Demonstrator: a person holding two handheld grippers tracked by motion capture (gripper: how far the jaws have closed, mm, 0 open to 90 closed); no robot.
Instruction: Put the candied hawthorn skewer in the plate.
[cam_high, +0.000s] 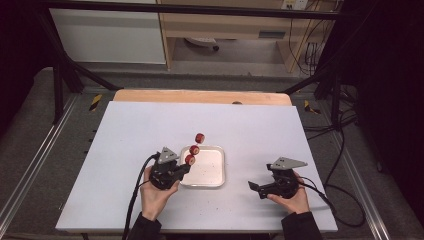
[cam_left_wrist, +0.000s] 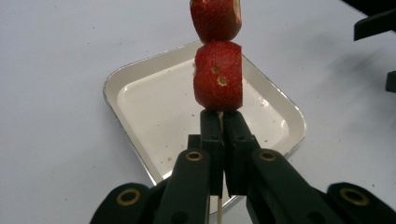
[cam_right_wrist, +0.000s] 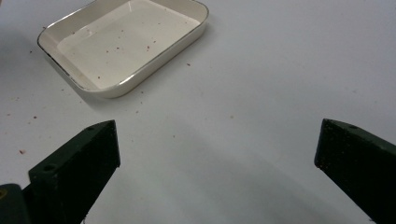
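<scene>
My left gripper (cam_high: 183, 168) is shut on a thin wooden skewer (cam_left_wrist: 219, 207) that carries three red strawberry pieces (cam_high: 194, 149), slanting up and away over the left edge of a white square tray (cam_high: 212, 175). In the left gripper view its fingertips (cam_left_wrist: 222, 117) pinch the stick just below the lowest strawberry (cam_left_wrist: 218, 77), with another piece (cam_left_wrist: 215, 18) above it and the tray (cam_left_wrist: 149, 107) underneath. My right gripper (cam_high: 255, 187) hovers low over the table to the right of the tray, jaws wide apart with nothing between them (cam_right_wrist: 217, 140). The tray (cam_right_wrist: 116, 46) holds only red crumbs.
A white board (cam_high: 140, 130) covers the table, with a wooden strip (cam_high: 200, 96) along its far edge. Small red crumbs dot the surface near the tray. Black cables trail from both grippers toward the person's side. A dark frame and cabinets stand beyond the table.
</scene>
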